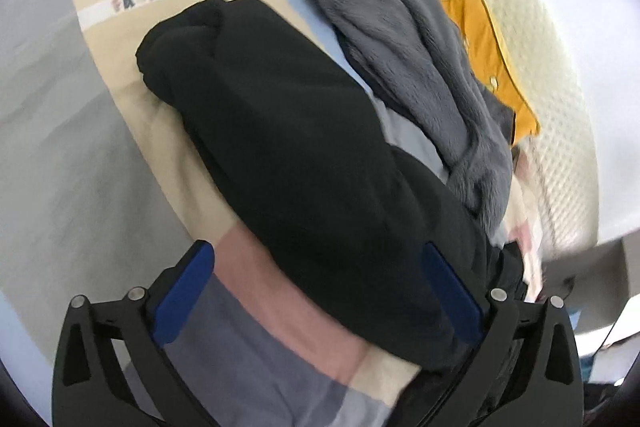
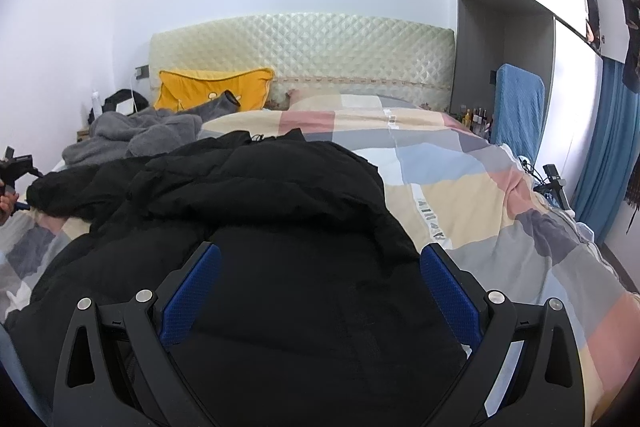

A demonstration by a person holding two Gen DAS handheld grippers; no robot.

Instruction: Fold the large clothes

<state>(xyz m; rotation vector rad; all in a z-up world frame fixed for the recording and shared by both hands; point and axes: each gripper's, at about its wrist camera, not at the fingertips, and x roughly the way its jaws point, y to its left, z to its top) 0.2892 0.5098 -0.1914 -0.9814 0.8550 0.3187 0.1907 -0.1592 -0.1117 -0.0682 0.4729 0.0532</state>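
Observation:
A large black puffy jacket (image 2: 260,211) lies spread on the patchwork bedspread (image 2: 472,195). In the left wrist view one of its sleeves (image 1: 288,147) stretches away across the bed. My left gripper (image 1: 320,267) is open, its blue pads either side of the sleeve's near end. My right gripper (image 2: 320,267) is open just above the jacket's body, holding nothing. The left gripper also shows at the far left edge of the right wrist view (image 2: 16,167), beside the sleeve's end.
A grey fleece garment (image 1: 420,67) lies in a heap next to the jacket, also seen in the right wrist view (image 2: 132,135). A yellow pillow (image 2: 208,87) leans on the quilted headboard (image 2: 304,47). A blue towel (image 2: 516,107) hangs at the right bedside.

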